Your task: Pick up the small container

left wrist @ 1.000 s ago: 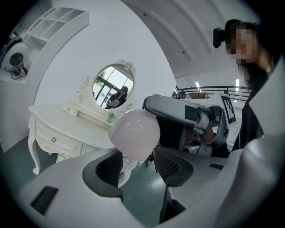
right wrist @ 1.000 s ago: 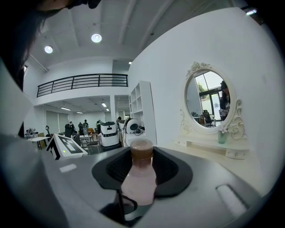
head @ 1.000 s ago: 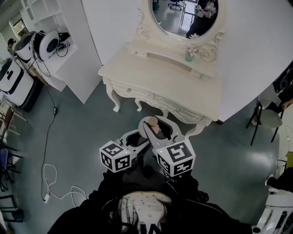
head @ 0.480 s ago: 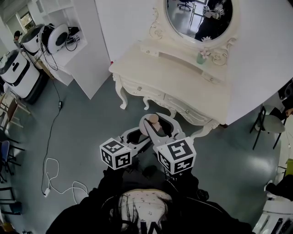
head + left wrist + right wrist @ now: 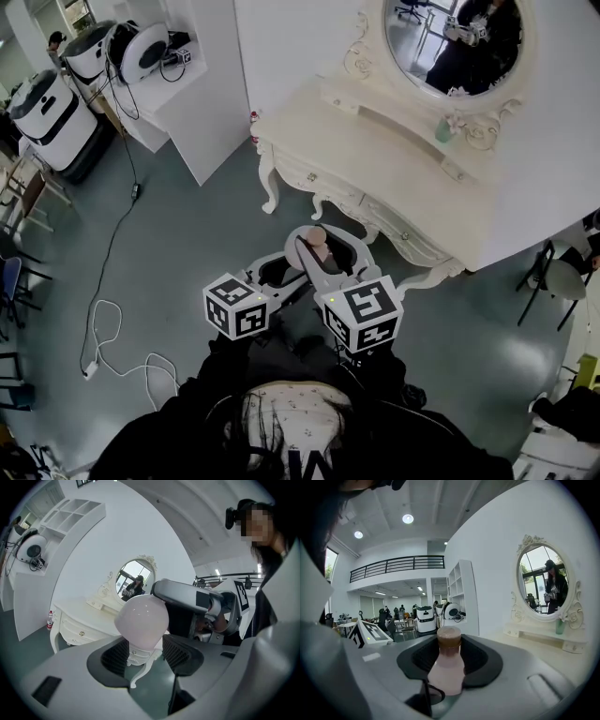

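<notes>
While both grippers are held out over the floor (image 5: 178, 244) in front of the person, the small container (image 5: 451, 665) is pinched between the jaws of the right gripper (image 5: 323, 248). One dark pad is pressed on each side of its pale pink body. In the right gripper view its brown cap (image 5: 449, 637) is seen at 12 o'clock of the body. The container is held in the air, off every surface.

The left gripper (image 5: 272, 272) is held just beside the right one, at its 9 o'clock. Its jaws are spread and nothing is clamped. In the left gripper view the container's rounded end is seen just ahead of the spread jaws, at 12 o'clock. Contact with the pads cannot be told.

A white bench (image 5: 375, 159) with an oval mirror (image 5: 450, 37) is located at 1 o'clock from the grippers, well apart. A small green vase (image 5: 443, 129) is stood on it below the mirror. A white cable (image 5: 98, 342) is laid on the floor at 8 o'clock.
</notes>
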